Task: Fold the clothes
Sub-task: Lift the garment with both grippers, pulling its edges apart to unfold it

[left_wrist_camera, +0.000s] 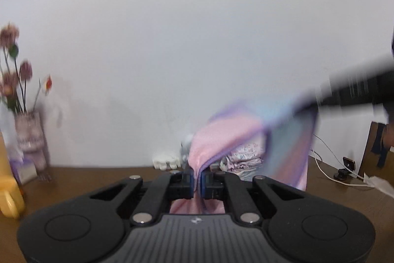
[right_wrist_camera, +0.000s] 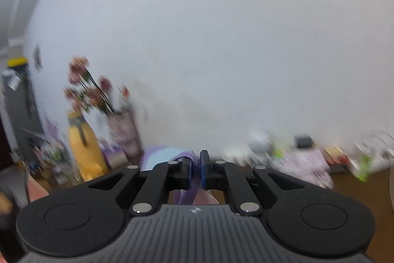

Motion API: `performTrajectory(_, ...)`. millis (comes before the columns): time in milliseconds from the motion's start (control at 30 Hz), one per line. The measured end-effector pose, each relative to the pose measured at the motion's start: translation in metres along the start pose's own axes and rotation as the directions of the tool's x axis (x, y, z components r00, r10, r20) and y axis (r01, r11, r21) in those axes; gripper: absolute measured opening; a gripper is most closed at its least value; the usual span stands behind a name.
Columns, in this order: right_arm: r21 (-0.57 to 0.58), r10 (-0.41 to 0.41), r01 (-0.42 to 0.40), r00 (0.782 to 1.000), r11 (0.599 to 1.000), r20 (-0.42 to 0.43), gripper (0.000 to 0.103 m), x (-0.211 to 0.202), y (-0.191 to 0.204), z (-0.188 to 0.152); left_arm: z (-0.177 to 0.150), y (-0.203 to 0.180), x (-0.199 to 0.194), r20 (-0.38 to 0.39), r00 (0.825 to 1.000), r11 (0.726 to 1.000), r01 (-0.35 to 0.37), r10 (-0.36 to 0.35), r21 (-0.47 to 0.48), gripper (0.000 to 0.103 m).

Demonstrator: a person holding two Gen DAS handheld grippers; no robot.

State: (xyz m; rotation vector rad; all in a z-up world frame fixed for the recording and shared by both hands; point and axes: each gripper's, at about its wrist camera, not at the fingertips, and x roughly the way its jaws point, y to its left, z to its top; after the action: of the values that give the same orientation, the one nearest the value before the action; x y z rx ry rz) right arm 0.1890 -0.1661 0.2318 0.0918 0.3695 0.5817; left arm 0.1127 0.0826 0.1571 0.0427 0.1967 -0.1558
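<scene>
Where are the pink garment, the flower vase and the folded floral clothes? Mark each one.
pink garment [left_wrist_camera: 219, 137]: left wrist view, on the pink fold above the pads.
flower vase [left_wrist_camera: 29, 134]: left wrist view, on its patterned body.
folded floral clothes [left_wrist_camera: 243, 155]: left wrist view, on the stack's front.

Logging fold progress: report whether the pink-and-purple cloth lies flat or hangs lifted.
Lifted: pink-and-purple cloth hangs above brown table, pinched by left gripper.

The cloth [left_wrist_camera: 221, 139] is showing pink with purple edging and pale blue stripes. The folded pile [left_wrist_camera: 242, 159] behind is showing a small floral print on white. The table [left_wrist_camera: 86, 179] is looking brown, the wall [left_wrist_camera: 197, 41] white, the flowers [left_wrist_camera: 9, 33] dusty pink, the jug [right_wrist_camera: 83, 149] yellow.
</scene>
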Motion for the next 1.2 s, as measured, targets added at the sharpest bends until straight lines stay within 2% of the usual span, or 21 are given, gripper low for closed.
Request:
performTrajectory(100, -0.028, -0.028, 0.024, 0.989, 0.999, -0.143, 0.006, 0.005, -0.011, -0.045, 0.0, -0.005, -0.003, -0.029, 0.999, 0.999, 0.034, -0.033, 0.036, 0.004)
performTrajectory(167, -0.059, -0.022, 0.008, 0.97, 0.998, -0.24, 0.007, 0.014, -0.012, -0.081, -0.007, -0.015, 0.001, -0.07, 0.996, 0.996, 0.066, -0.061, 0.061, 0.004)
performTrajectory(233, -0.123, -0.022, -0.017, 0.95, 0.992, -0.312, 0.008, 0.022, -0.006, -0.11, -0.015, -0.029, 0.006, -0.105, 0.991, 0.992, 0.096, -0.087, 0.085, 0.004)
performTrajectory(267, -0.154, -0.028, -0.023, 0.947, 0.988, -0.321, 0.011, 0.025, -0.002, -0.121, -0.018, -0.035, 0.007, -0.118, 0.988, 0.989, 0.111, -0.1, 0.093, 0.004)
performTrajectory(367, -0.238, -0.038, -0.039, 0.949, 0.971, -0.313, 0.022, 0.028, 0.011, -0.149, -0.025, -0.051, 0.012, -0.152, 0.98, 0.983, 0.143, -0.125, 0.114, 0.004)
performTrajectory(467, -0.298, -0.012, -0.073, 0.962, 0.952, -0.274, 0.025, 0.027, 0.028, -0.157, -0.028, -0.06, 0.015, -0.17, 0.976, 0.98, 0.158, -0.136, 0.124, 0.004)
performTrajectory(567, -0.373, 0.005, -0.106, 0.965, 0.922, -0.262, 0.037, 0.019, 0.045, -0.161, -0.026, -0.064, 0.013, -0.168, 0.977, 0.98, 0.155, -0.134, 0.125, 0.004)
performTrajectory(667, -0.452, 0.002, -0.117, 0.969, 0.884, -0.246, 0.038, 0.012, 0.058, -0.167, -0.02, -0.065, 0.014, -0.161, 0.978, 0.979, 0.158, -0.136, 0.131, 0.004)
performTrajectory(767, -0.51, -0.039, -0.07, 0.979, 0.857, -0.201, 0.038, 0.008, 0.064, -0.169, -0.02, -0.077, 0.011, -0.16, 0.973, 0.967, 0.191, -0.164, 0.171, 0.004)
performTrajectory(833, -0.5, -0.057, -0.042, 0.982, 0.865, -0.181, 0.038, 0.008, 0.062, -0.165, -0.021, -0.086, 0.008, -0.158, 0.97, 0.959, 0.212, -0.183, 0.189, 0.004)
performTrajectory(967, -0.468, -0.049, -0.055, 0.977, 0.882, -0.207, 0.036, 0.01, 0.058, -0.158, -0.019, -0.098, 0.002, -0.138, 0.965, 0.948, 0.247, -0.222, 0.203, 0.004)
performTrajectory(1033, -0.453, -0.062, -0.05, 0.971, 0.89, -0.231, 0.029, 0.012, 0.055, -0.158, -0.018, -0.103, -0.002, -0.122, 0.963, 0.94, 0.263, -0.242, 0.215, 0.004)
performTrajectory(1067, -0.432, -0.076, -0.038, 0.967, 0.901, -0.242, 0.017, 0.015, 0.05, -0.158, -0.018, -0.105, -0.006, -0.112, 0.963, 0.935, 0.267, -0.247, 0.232, 0.004)
performTrajectory(1100, -0.405, -0.088, -0.02, 0.965, 0.914, -0.247, 0.012, 0.016, 0.045, -0.157, -0.02, -0.108, -0.01, -0.103, 0.964, 0.931, 0.264, -0.246, 0.253, 0.004)
performTrajectory(1200, -0.274, -0.1, 0.033, 0.967, 0.961, -0.235, 0.007, 0.015, 0.022, -0.148, -0.027, -0.109, -0.016, -0.098, 0.967, 0.924, 0.254, -0.235, 0.285, 0.004)
